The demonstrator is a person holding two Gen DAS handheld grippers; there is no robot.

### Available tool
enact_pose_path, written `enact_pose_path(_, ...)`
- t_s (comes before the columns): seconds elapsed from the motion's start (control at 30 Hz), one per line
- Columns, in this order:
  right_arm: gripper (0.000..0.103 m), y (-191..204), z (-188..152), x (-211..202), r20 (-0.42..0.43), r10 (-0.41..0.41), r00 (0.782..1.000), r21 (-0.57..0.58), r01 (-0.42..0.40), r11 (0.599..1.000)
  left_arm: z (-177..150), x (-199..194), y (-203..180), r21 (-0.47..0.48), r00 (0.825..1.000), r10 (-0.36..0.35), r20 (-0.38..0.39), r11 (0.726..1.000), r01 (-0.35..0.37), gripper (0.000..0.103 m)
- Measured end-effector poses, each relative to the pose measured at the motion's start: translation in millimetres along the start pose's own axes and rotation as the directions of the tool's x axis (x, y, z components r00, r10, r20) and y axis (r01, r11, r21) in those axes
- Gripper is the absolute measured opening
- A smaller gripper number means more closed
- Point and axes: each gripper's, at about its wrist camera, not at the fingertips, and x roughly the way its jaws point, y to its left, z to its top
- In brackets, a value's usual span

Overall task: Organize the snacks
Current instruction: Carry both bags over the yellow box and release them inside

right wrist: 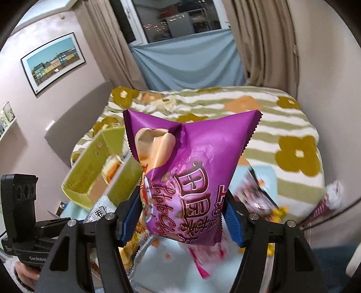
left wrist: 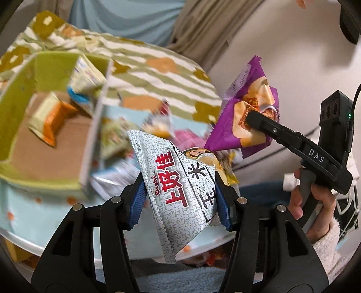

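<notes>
My left gripper (left wrist: 180,202) is shut on a silver Oishi snack bag (left wrist: 180,193) with red lettering, held above the table. My right gripper (right wrist: 182,214) is shut on a purple potato chip bag (right wrist: 189,173), held upright in the air. In the left wrist view the purple bag (left wrist: 246,112) hangs to the upper right, pinched by the right gripper's black finger (left wrist: 261,122). A green cardboard box (left wrist: 45,126) with a divider sits at left and holds several small snack packs (left wrist: 53,117). The box also shows in the right wrist view (right wrist: 94,171).
More loose snack packs (left wrist: 158,128) lie blurred on the light blue table (left wrist: 27,216) beside the box. A bed with a green striped floral blanket (right wrist: 282,139) is behind. Curtains and a window (right wrist: 180,18) are at the back wall.
</notes>
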Motion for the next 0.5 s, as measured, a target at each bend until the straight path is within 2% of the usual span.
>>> enact_pose_path(0.27,0.062,62,52,45,0.003,0.059,0.998,-0.045,-0.059,0.997,51,-46,79,-0.05,0.995,0.076,0.065,0.996,-0.073,0.053)
enact_pose_path(0.5,0.062,116,75,98,-0.044,0.098,0.994,-0.063,-0.101,0.993,73,-61,161,-0.104,0.987,0.158,0.038,0.983,-0.154,0.053)
